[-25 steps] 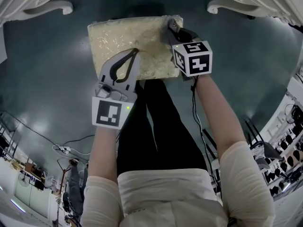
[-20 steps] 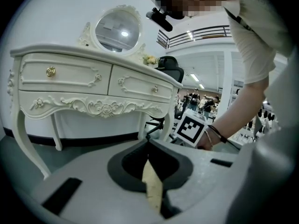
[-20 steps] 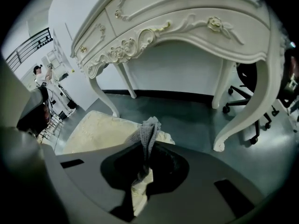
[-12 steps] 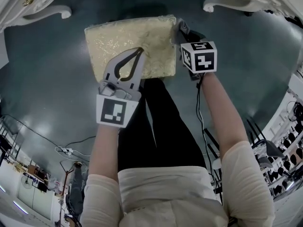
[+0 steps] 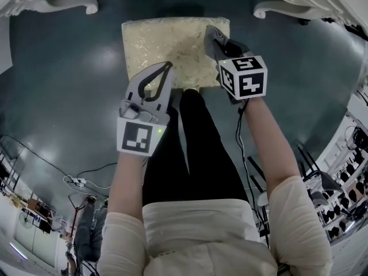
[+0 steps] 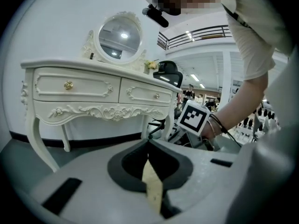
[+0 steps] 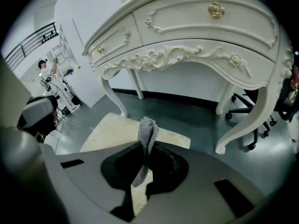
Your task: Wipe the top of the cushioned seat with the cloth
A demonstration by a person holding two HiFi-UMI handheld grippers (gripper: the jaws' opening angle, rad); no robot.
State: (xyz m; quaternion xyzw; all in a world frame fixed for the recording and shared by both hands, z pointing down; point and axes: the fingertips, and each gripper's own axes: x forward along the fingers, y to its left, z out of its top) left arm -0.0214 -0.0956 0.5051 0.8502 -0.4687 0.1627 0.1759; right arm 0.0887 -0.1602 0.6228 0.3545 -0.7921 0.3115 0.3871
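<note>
Dark grey-green floor (image 5: 69, 96) is seen in the head view, with white carved legs of a dressing table (image 6: 93, 90) at the top corners. The cushioned seat (image 5: 167, 45), pale gold with a patterned top, is placed on the floor between those legs, directly ahead of the person's legs in black trousers (image 5: 190, 142). The left gripper (image 5: 167, 65) is held over the near edge of the seat, around the middle; its jaws are closed tip to tip with nothing clamped, and only a sliver of the seat is seen through the gap behind the tips in the left gripper view. The right gripper (image 7: 141, 148) is positioned at the right side of the seat, towards the far corner. Its jaws are clamped on the grey cloth (image 7: 147, 127), which is bunched and stuck up past the tips, with a short end hung down behind them. Contact between cloth and seat top cannot be judged from any view. The right gripper's marker cube (image 5: 242, 76) is seen just off the seat's near right corner. An oval mirror (image 6: 120, 36) is mounted on the dressing table, and gold knobs are fitted on its drawers. A black office chair (image 7: 243, 106) is parked behind the table's leg.
</note>
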